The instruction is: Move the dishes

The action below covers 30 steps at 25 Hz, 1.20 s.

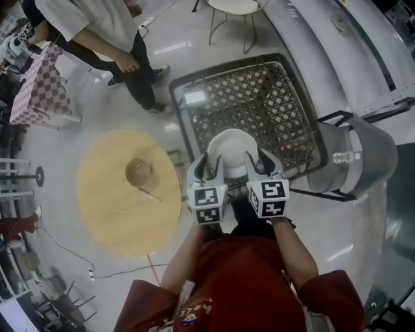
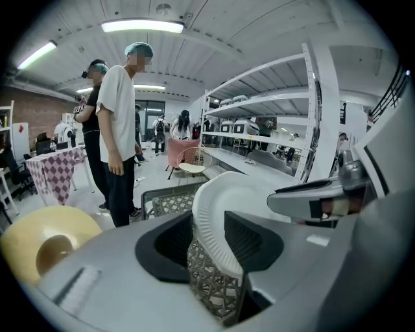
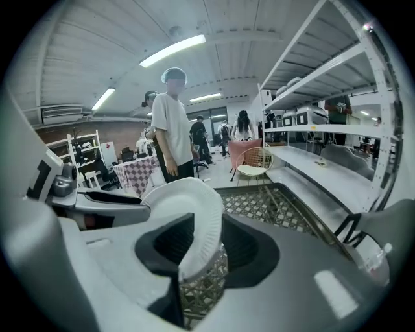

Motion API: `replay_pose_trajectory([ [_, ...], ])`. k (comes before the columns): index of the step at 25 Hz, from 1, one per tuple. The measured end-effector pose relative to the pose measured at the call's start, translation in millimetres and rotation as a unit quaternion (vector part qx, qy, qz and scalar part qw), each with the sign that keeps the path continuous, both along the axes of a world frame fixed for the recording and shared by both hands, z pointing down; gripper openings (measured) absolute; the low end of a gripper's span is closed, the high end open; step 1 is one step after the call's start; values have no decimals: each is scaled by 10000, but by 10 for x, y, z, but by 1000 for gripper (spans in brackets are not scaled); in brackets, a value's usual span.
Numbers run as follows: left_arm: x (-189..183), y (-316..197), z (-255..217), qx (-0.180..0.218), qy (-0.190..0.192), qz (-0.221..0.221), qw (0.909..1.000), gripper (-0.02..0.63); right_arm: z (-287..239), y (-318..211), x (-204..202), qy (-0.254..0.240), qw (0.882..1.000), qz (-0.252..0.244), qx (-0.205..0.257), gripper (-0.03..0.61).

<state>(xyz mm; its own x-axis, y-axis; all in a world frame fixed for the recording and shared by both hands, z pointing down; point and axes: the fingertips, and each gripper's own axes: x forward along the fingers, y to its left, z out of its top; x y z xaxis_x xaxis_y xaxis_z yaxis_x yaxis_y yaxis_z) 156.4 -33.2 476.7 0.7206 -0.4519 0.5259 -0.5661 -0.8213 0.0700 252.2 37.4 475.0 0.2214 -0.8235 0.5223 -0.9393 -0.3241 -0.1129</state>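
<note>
A white paper plate (image 1: 232, 150) hangs over a dark mesh cart (image 1: 259, 97), held at both sides. My left gripper (image 1: 209, 170) is shut on the plate's left rim, and my right gripper (image 1: 258, 163) is shut on its right rim. In the left gripper view the ribbed rim of the plate (image 2: 217, 214) stands upright between the black jaws of the left gripper (image 2: 217, 245). The right gripper view shows the plate (image 3: 198, 217) pinched the same way in the right gripper (image 3: 198, 249). A tan bowl (image 1: 138, 170) sits on a round wooden table (image 1: 110, 214) to the left.
A person in a white shirt (image 1: 107, 29) stands beyond the table. A grey seat (image 1: 363, 152) is beside the cart on the right. A checked-cloth table (image 1: 39, 87) stands at far left, a wire chair (image 1: 233, 10) at the back, and shelving (image 3: 324, 97) along the right.
</note>
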Motion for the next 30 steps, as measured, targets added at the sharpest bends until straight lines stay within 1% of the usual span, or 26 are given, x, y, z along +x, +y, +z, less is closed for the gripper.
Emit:
replay_pose_trajectory([
  [4, 145, 61, 206, -158, -177, 40, 9997, 166, 218, 74, 135, -149, 9996, -16, -237, 137],
  [9, 417, 102, 506, -357, -316, 40, 9989, 166, 550, 122, 403, -390, 9980, 23, -501, 137],
  [13, 544, 108, 757, -564, -463, 53, 9973, 166, 820, 132, 526, -542, 9956, -13, -758, 137],
  [17, 618, 126, 1113, -821, -658, 36, 9944, 166, 1208, 166, 581, -732, 9911, -8, -1109, 137],
  [21, 702, 159, 1471, -1003, -834, 32, 9915, 166, 1605, 215, 645, -930, 9863, 66, -1361, 137],
  [27, 690, 160, 1627, -1211, -993, 9, 9877, 166, 1799, 250, 608, -1109, 9800, 111, -1648, 137],
  [30, 741, 186, 1803, -1270, -1072, -5, 9861, 166, 1982, 270, 660, -1132, 9779, 133, -1753, 137],
])
